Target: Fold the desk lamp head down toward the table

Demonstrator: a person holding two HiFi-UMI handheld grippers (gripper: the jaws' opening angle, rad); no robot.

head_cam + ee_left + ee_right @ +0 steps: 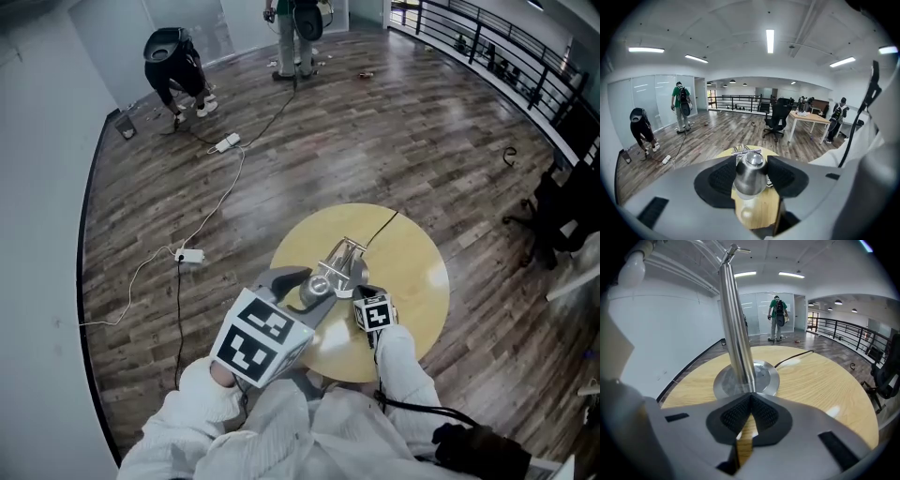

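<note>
A silver desk lamp stands on a round wooden table (412, 281). My left gripper (314, 292) is shut on the lamp head (319, 288), a rounded metal cylinder. In the left gripper view the lamp head (750, 174) sits squeezed between the two black pads of the left gripper (750, 178), with the lamp's arm joint (746, 151) just beyond. My right gripper (751, 397) is shut with nothing in it; its tips meet right in front of the lamp pole (736, 333), above the round base (765, 376). The right gripper (364, 289) is low beside the lamp.
The lamp's black cable (792, 359) runs off the table's far edge. Power strips and cords (190, 255) lie on the wooden floor to the left. Two people (178, 70) are far off at the back. A dark office chair (553, 220) stands at the right.
</note>
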